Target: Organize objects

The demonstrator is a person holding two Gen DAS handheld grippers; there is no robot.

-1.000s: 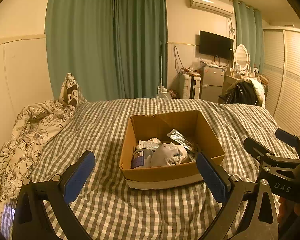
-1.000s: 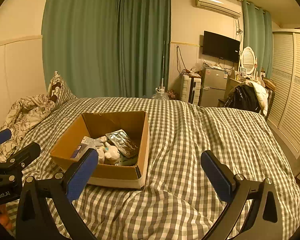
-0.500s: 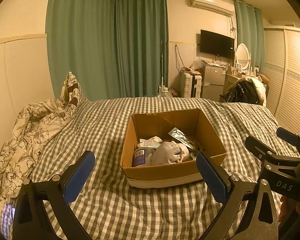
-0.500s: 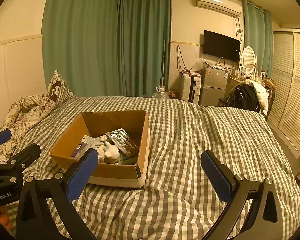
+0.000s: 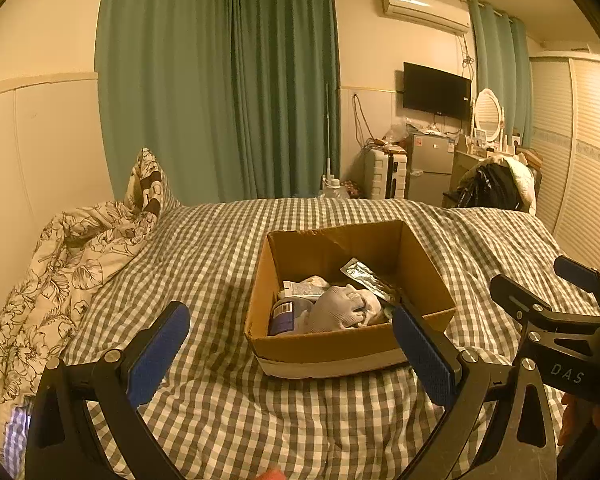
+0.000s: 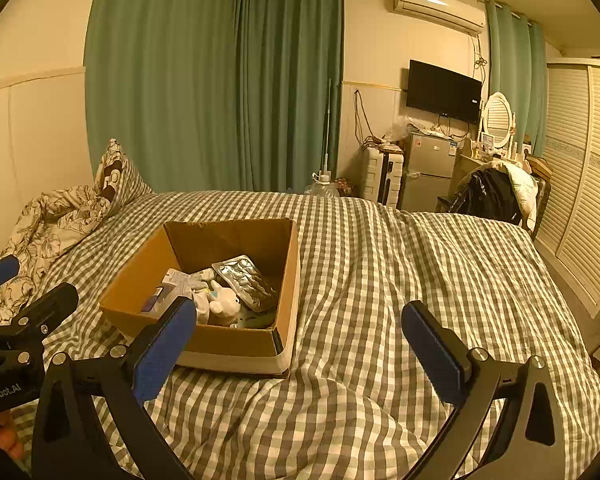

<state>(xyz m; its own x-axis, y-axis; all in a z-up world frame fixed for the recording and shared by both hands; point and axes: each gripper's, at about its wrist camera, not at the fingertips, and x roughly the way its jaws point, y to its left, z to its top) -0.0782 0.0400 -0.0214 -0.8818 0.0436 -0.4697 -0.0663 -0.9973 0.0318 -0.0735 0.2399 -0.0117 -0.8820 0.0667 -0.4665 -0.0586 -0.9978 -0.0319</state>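
I see a bed under a grey-and-white checked cover, rumpled toward me. An open cardboard box sits on it near the middle. A floral quilt and a pillow lie bunched along its left edge.

Ahead of the left gripper, between its spread fingers, a cardboard box sits on the bed. Inside the box, a jar lies at the near left, a glove just right of it, a packet behind them, and a blister pack leans toward the far right wall. A quilt and pillow lie far left of this tool. From the right gripper, the box lies ahead and left, beyond its left finger; a toy figure shows in the box near the front. The right gripper stands right of the box, the left gripper left of it.
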